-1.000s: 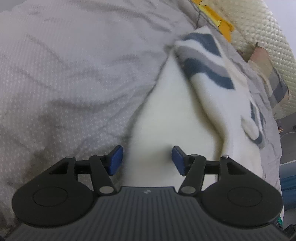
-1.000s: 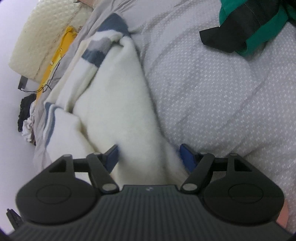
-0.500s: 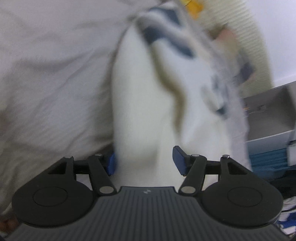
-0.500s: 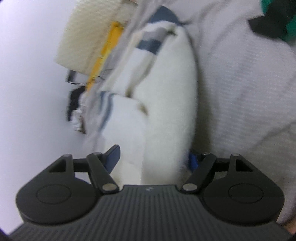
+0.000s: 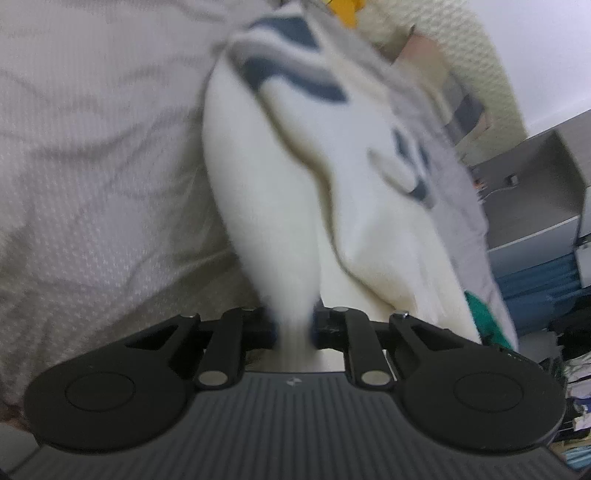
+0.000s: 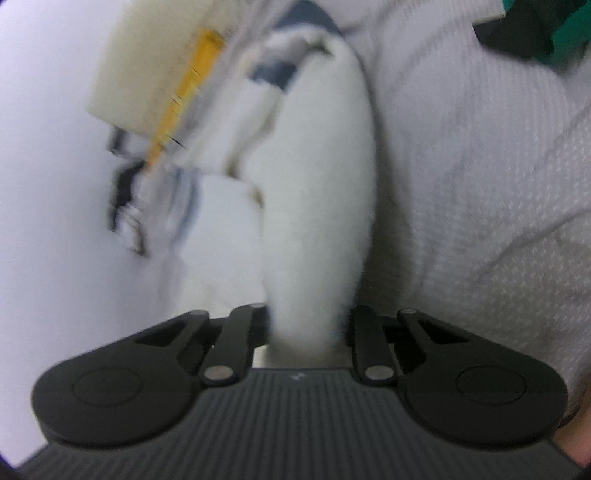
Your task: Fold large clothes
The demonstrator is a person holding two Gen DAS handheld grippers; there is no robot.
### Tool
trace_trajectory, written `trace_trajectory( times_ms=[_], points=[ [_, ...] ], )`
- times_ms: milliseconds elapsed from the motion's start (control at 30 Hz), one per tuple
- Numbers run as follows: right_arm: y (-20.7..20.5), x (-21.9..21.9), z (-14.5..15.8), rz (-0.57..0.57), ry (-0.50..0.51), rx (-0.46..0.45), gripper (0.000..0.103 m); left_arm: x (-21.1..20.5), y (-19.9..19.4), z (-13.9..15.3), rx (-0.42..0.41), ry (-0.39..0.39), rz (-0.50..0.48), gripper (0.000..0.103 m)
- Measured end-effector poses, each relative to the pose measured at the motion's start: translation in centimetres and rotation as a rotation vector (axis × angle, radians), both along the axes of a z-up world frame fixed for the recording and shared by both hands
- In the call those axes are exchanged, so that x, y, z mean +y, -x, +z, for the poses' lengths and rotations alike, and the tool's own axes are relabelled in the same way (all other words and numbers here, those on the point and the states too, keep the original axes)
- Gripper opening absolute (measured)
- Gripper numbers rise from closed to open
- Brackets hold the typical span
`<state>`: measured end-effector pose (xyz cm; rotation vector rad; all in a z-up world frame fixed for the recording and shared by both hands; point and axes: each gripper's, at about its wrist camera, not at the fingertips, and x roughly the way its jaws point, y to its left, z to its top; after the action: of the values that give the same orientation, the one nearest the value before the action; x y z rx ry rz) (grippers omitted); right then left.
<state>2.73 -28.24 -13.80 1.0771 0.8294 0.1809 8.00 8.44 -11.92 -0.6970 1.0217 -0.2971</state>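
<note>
Grey dotted bedding [image 5: 103, 177] covers the bed and forms the work surface in both wrist views. At its far end stands a cream quilted headboard [image 5: 476, 55], with a yellow item [image 5: 343, 11] lying just in front of it. A green and black garment [image 6: 532, 29] lies well apart, toward the upper right of the right wrist view.

The white fleece garment [image 5: 258, 177], with blue and grey stripes at its far end, runs lengthwise from the headboard side toward the cameras — near edge raised, far end resting on the bedding.

The left gripper [image 5: 293, 328] has just been closing and is now clenched on a bunched section of the near edge. The right gripper [image 6: 306, 328] has likewise just been closing and is clamped on a thicker roll of the same edge.

Step in hand, as judged: lifting the near edge to carry it over for a fold. Recommended practice:
- Keep both grips firm; fleece compresses and may slip.
- Raise both hands evenly — an uneven lift is likely to skew the fold line.
- Spread the hands apart to tension the edge before laying it down.
</note>
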Motion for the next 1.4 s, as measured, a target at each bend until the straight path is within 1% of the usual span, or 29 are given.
trace_trajectory(
  times_ms=[100,167,300,333,467,567,667,767,867,933,1033,1133,1200,1267,1333,1400],
  points=[
    [1.1,-1.1,1.6,-0.011,-0.094,-0.089,0.017,1.8,0.8,2.0,-0.043,0.082,0.03,0.015],
    [1.7,-1.3,2.7,-0.009,-0.134,-0.137,0.017,2.9,1.3,3.7,-0.076,0.135,0.043,0.015],
    [3.4,-1.3,5.3,0.006,-0.166,-0.224,0.017,4.0,2.7,7.6,-0.15,0.207,0.054,0.015],
    [3.3,-1.1,5.8,0.009,-0.168,-0.239,0.017,4.4,3.3,8.2,-0.158,0.226,0.055,0.015],
    [6.3,-1.2,8.5,0.023,-0.172,-0.303,0.017,5.3,6.2,10.9,-0.204,0.283,0.042,0.015],
    [9.1,-1.3,10.0,0.021,-0.174,-0.328,0.017,5.8,9.8,12.6,-0.227,0.302,0.009,0.015],
    [12.4,-1.1,11.1,0.034,-0.15,-0.357,0.017,6.0,12.9,13.6,-0.242,0.32,-0.012,0.015],
    [14.2,-1.1,10.9,0.042,-0.149,-0.339,0.017,6.5,15.6,13.4,-0.238,0.338,-0.015,0.015],
    [13.5,-1.5,10.3,0.032,-0.169,-0.285,0.018,6.5,15.9,13.0,-0.226,0.347,-0.016,0.015],
    [12.0,-1.8,10.5,0.03,-0.186,-0.283,0.018,6.2,14.4,12.9,-0.243,0.352,-0.008,0.015],
    [8.2,-2.5,11.4,0.007,-0.207,-0.265,0.02,5.4,10.1,13.6,-0.266,0.358,0.007,0.015],
    [2.2,-3.3,12.5,-0.013,-0.182,-0.234,0.021,4.3,4.1,14.0,-0.272,0.362,0.039,0.016],
    [-2.6,-3.8,12.5,-0.034,-0.167,-0.199,0.021,3.4,-0.4,14.2,-0.289,0.323,0.064,0.016],
    [-7.3,-4.2,11.9,-0.05,-0.153,-0.166,0.021,2.3,-5.0,13.9,-0.314,0.263,0.087,0.016],
    [-11.5,-4.8,10.3,-0.085,-0.156,-0.124,0.021,1.3,-8.8,13.2,-0.319,0.244,0.112,0.016],
    [-14.8,-5.4,7.7,-0.139,-0.204,-0.087,0.021,0.5,-12.2,11.7,-0.342,0.223,0.136,0.016]
  ],
)
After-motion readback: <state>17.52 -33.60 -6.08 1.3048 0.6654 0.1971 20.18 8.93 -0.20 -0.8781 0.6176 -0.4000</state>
